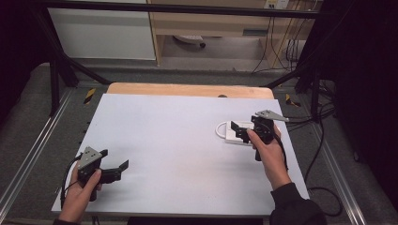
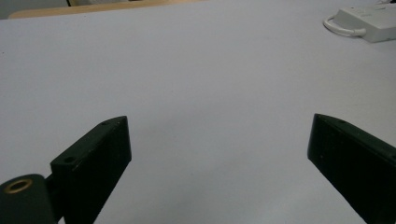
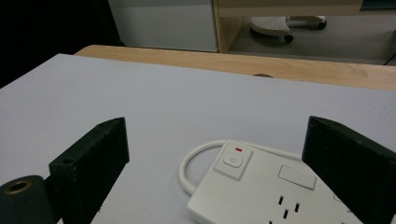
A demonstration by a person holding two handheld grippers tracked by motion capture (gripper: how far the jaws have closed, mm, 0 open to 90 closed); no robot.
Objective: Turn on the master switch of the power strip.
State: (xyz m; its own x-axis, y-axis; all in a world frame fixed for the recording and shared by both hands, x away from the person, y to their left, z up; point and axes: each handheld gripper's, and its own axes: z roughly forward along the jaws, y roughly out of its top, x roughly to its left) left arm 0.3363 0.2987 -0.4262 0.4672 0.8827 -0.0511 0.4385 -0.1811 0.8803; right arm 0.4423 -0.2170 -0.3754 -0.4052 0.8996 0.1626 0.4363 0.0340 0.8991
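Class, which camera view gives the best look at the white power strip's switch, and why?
The right gripper view: the power strip lies close below the open jaws, its switch and sockets plain. In the high view the strip is small, partly behind the right gripper. The left gripper view catches it far off.

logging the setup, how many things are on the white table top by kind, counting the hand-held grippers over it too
White power strip, with its looped white cable: 1
Black hand-held gripper: 2, the left hand-held gripper and the right hand-held gripper, both with jaws open
Total: 3
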